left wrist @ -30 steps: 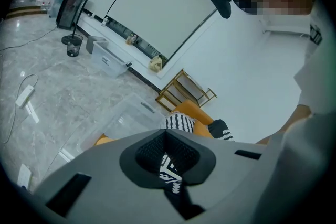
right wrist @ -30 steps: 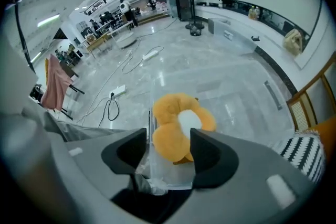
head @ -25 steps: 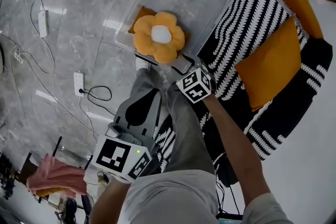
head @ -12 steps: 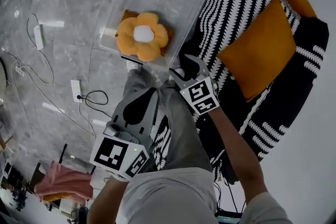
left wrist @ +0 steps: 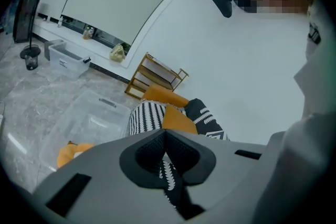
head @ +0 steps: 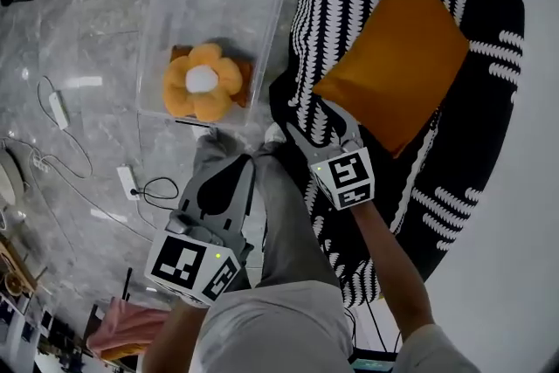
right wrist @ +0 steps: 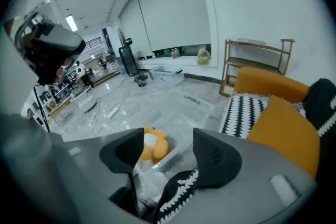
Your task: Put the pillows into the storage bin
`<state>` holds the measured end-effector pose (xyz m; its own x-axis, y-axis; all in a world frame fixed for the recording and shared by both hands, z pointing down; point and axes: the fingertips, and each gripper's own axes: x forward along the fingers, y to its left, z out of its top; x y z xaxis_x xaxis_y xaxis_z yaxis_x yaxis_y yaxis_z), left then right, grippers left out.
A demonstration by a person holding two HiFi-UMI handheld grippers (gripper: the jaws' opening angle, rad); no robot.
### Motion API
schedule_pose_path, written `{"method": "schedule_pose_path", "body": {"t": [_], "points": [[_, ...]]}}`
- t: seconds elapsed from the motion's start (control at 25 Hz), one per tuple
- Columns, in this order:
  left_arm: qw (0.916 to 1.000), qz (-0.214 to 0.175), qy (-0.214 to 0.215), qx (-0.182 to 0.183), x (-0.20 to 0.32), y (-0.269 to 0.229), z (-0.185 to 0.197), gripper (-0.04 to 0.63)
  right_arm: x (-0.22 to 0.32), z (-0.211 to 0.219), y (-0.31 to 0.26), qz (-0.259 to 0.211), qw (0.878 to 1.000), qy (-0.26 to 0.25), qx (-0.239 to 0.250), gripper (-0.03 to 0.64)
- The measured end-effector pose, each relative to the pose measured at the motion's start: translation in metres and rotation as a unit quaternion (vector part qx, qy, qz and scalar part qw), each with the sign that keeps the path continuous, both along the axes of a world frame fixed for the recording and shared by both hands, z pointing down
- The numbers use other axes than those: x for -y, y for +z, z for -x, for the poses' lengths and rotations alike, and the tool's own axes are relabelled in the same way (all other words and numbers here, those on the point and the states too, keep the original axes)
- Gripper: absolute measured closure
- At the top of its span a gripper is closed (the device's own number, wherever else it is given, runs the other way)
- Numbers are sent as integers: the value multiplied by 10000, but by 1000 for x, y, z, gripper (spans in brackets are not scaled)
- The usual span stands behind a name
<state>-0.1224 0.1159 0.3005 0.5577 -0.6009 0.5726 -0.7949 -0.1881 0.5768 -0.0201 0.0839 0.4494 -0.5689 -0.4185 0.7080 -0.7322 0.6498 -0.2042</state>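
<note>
The orange square pillow (head: 397, 57) lies on the black-and-white striped seat (head: 327, 4), just ahead of the right gripper (head: 319, 122). That gripper's jaws stand apart with nothing between them and have just been opening. The left gripper (head: 223, 179) is held lower, its jaws together and empty. The flower pillow (head: 201, 83) is already lodged in the clear storage bin (head: 223, 0), set on the floor just beside the seat. The square pillow is judged light, soft and squashy (fabric, so hardly slippery). It would best be pinched at its near corner or edge seam, where the stuffing thins. Open room is left in the bin's far half, though its near rim must be cleared on the way in. The floor cables (head: 162, 162) lie well apart from that path.
</note>
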Motion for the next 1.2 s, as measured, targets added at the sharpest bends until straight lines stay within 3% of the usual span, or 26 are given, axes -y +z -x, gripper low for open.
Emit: {"method": "schedule_pose_path", "body": {"t": [0.24,0.56,0.72,0.88,1.0,1.2], "points": [[9987,-59,488,166,19,3,-53,586,24,-110,6,22,9930,1183,-66,303],[9968,-96,733,306,49,1,-119,586,74,-226,12,-175,9740,2242,-259,236],[9961,-79,800,360,60,-1,-150,586,99,-281,24,-214,9559,2901,-412,167],[9944,-101,966,410,70,-2,-182,586,119,-327,43,-134,9296,3659,-418,150],[9939,-137,1006,420,78,-1,-200,586,129,-344,65,51,9206,3880,-436,137],[9940,-119,973,479,89,-4,-218,586,147,-367,106,365,9054,4138,-880,94]]}}
